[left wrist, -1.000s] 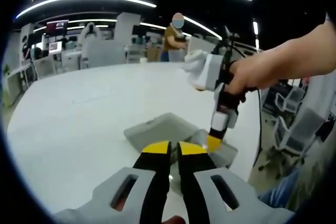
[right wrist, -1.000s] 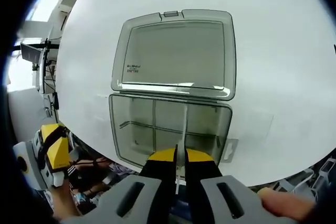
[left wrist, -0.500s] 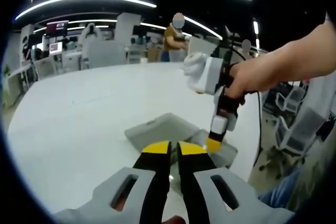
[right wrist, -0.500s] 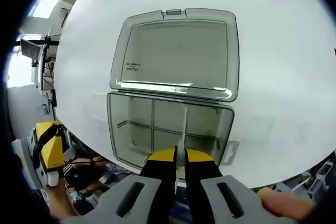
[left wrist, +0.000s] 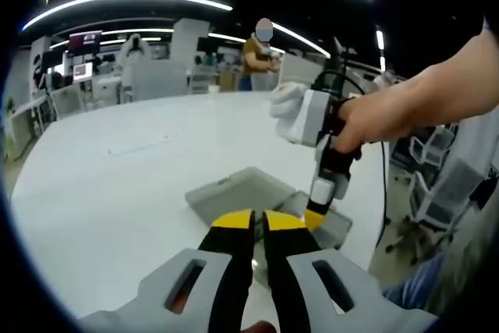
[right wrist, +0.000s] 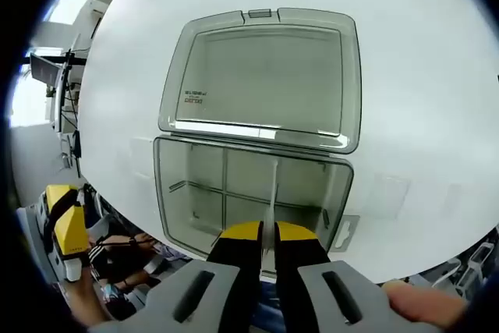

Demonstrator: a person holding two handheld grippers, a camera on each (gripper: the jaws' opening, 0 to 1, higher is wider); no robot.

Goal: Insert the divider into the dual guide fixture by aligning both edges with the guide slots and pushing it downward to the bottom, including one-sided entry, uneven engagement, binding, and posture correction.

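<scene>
A translucent grey box (right wrist: 165, 193) lies open on the white table (right wrist: 421, 76), its lid (right wrist: 265, 68) folded flat behind it. Inside, fixed partitions form a cross. My right gripper (right wrist: 267, 229) is shut on a thin clear divider (right wrist: 273, 189), which stands edge-on over the right half of the box, its far end at the hinge-side wall. In the left gripper view a hand holds the right gripper (left wrist: 316, 214) pointing down into the box (left wrist: 337, 232) beside the lid (left wrist: 242, 191). My left gripper (left wrist: 257, 220) hovers in front of the box, jaws together, holding nothing; it also appears as the left gripper (right wrist: 66, 228).
The box sits close to the table's near edge (right wrist: 437, 247). Office chairs (left wrist: 437, 193) stand beyond that edge. A person (left wrist: 257, 52) stands past the far side of the table, with desks and monitors (left wrist: 82, 68) at the far left.
The right gripper has come a little closer to the box with the divider, so the box looks larger. The left gripper has barely moved.
</scene>
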